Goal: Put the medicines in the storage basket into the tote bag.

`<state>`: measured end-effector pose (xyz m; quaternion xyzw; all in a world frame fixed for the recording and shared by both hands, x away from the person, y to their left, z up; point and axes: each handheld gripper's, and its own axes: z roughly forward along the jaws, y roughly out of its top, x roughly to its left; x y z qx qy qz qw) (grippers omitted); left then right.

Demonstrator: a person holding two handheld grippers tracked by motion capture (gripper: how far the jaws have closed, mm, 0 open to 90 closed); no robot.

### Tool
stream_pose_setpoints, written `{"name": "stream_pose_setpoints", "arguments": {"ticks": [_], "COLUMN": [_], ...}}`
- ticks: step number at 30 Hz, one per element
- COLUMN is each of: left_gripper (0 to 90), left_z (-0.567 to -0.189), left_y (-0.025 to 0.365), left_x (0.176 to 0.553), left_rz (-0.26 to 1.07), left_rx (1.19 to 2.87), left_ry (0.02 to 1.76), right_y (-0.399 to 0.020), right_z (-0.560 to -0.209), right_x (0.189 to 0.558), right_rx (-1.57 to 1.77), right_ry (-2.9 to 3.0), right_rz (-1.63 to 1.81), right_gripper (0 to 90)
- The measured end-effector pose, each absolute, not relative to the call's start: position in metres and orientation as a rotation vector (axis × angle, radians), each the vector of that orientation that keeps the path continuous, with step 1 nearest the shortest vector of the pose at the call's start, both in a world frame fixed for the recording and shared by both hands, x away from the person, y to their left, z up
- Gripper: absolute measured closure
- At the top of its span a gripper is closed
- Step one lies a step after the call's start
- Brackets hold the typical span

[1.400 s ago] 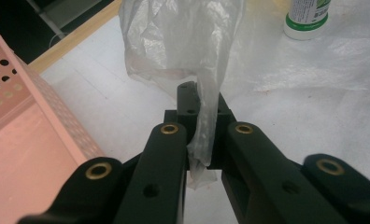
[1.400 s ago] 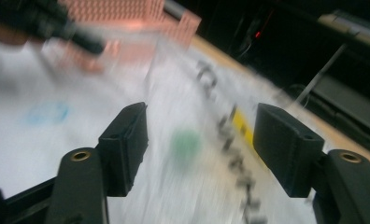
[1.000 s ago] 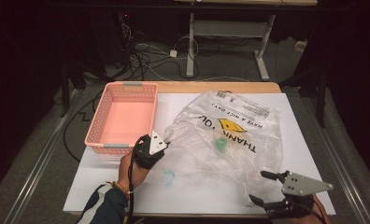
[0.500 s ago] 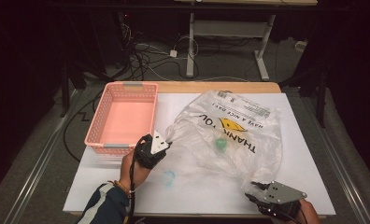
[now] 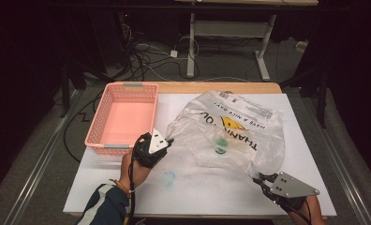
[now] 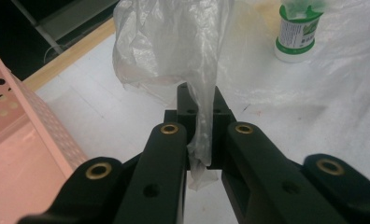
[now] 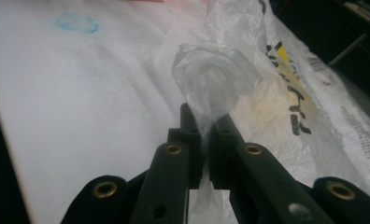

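dark room, white table (image 5: 197, 197) – clear plastic bag (image 5: 235, 131) lies mid-table beside pink basket (image 5: 122, 119), small green-capped bottle (image 5: 219, 145) inside it. left gripper (image 5: 167, 140) clenched on bag's left edge; right gripper (image 5: 258, 178) jaws just closed, film pinched between them at near corner. keep both pinches firm, lift evenly so bottle doesn't roll. bag mouth hard to make out – film hides bottle label.
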<state>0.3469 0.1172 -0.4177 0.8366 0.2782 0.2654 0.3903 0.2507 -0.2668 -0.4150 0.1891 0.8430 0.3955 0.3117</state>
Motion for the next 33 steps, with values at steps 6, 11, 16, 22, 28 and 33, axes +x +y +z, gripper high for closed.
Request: {"name": "stream_pose_setpoints", "arguments": {"ticks": [6, 11, 16, 22, 28, 33], "left_gripper": [86.4, 86.4, 86.4, 86.4, 86.5, 86.4], "left_z": [-0.411, -0.408, -0.406, -0.399, -0.393, -0.388], "left_y": [0.123, 0.132, 0.132, 0.131, 0.138, 0.149], "left_x": [0.342, 0.336, 0.336, 0.339, 0.331, 0.323], "left_rz": [0.692, 0.698, 0.709, 0.723, 0.750, 0.765], "left_rx": [2.099, 2.078, 2.068, 2.038, 2.023, 2.010], "left_ry": [0.695, 0.704, 0.697, 0.687, 0.685, 0.699], "right_y": [-0.263, -0.260, -0.259, -0.258, -0.253, -0.244], "right_z": [-0.404, -0.395, -0.389, -0.375, -0.366, -0.363], "right_x": [0.259, 0.261, 0.266, 0.273, 0.277, 0.276], "right_rx": [0.480, 0.461, 0.457, 0.449, 0.431, 0.402], "right_ry": [2.182, 2.160, 2.135, 2.078, 2.047, 2.044], "right_rz": [1.076, 1.092, 1.103, 1.129, 1.156, 1.160], "right_gripper": [88.7, 88.9, 89.0, 89.0, 89.1, 89.2]}}
